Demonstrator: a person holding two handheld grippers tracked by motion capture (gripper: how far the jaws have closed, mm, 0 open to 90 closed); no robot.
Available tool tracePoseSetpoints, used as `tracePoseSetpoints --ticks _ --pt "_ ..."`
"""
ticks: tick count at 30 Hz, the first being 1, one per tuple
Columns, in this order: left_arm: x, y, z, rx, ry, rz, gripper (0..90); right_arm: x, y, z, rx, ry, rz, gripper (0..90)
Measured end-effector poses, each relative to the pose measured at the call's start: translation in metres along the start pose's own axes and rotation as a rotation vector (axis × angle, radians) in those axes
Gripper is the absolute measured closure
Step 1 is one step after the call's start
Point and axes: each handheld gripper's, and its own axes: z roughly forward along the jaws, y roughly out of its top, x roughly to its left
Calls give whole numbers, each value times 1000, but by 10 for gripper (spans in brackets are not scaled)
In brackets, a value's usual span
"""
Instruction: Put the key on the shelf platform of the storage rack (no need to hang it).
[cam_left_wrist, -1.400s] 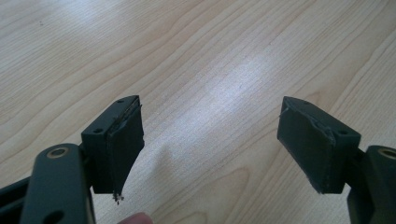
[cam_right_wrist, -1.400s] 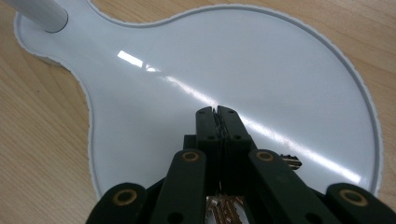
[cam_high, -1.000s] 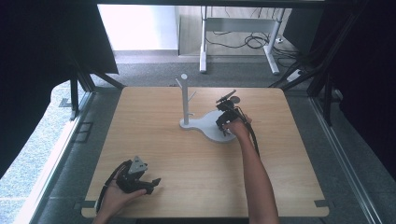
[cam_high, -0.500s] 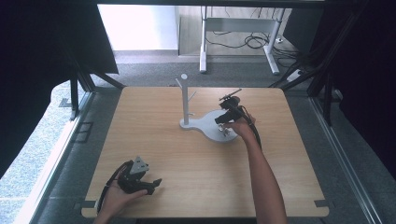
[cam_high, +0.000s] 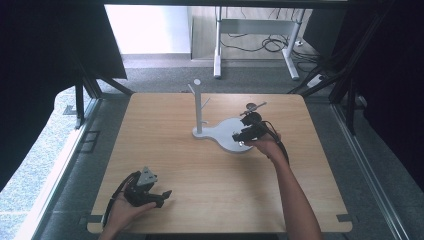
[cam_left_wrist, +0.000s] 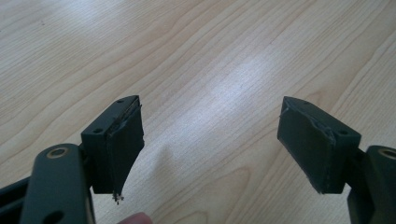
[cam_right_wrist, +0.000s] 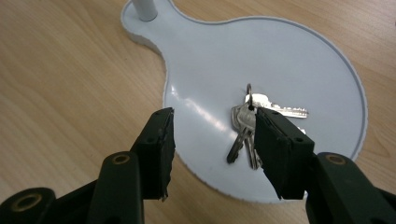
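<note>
At the near left of the wooden table (cam_high: 200, 170) we rest our left gripper (cam_high: 150, 192) on the board, gripped in our left hand (cam_high: 122, 212). In the left gripper view its jaws stand spread wide with nothing but bare wood grain between them.

Moving right along the table, we come to the white stand (cam_high: 227, 136): a thin upright post (cam_high: 198, 107) with short pegs rises from the narrow end of its flat base, and the base widens into a round tray toward our right.

On that round tray lies the bunch of keys (cam_right_wrist: 250, 122), several silver keys on one ring, flat on the white surface near the tray's middle. Our right gripper (cam_high: 248, 134) hovers over the tray's right part, held in our right hand (cam_high: 267, 147). Its jaws have just been opening and now stand parted; in the right gripper view the keys lie just beyond and partly behind the right-hand jaw, and neither pad presses on them. The gap between the jaws shows bare tray and table edge.
</note>
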Motion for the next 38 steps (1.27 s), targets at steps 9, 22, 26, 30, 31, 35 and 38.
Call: tracePoseSetpoints --ticks 9,22,26,30,31,35,38 --pt "0 0 -1 2 11 2 229 16 -33 -25 -32 21 -59 473" --pt "-1 0 3 18 16 8 229 45 -105 -37 -70 27 -99 480" --pt "-1 -1 3 23 16 5 229 46 -136 -37 -86 12 -76 484" --pt "-1 -1 6 26 17 3 228 44 -156 -37 -102 4 -54 491" --pt "-1 -1 6 31 17 3 229 44 -158 -36 -98 -7 -64 492" --pt "-2 -1 7 33 17 7 228 41 -160 -37 -120 -22 -54 490" --pt "-3 -1 7 32 12 11 228 41 -160 -37 -125 -26 -55 476"
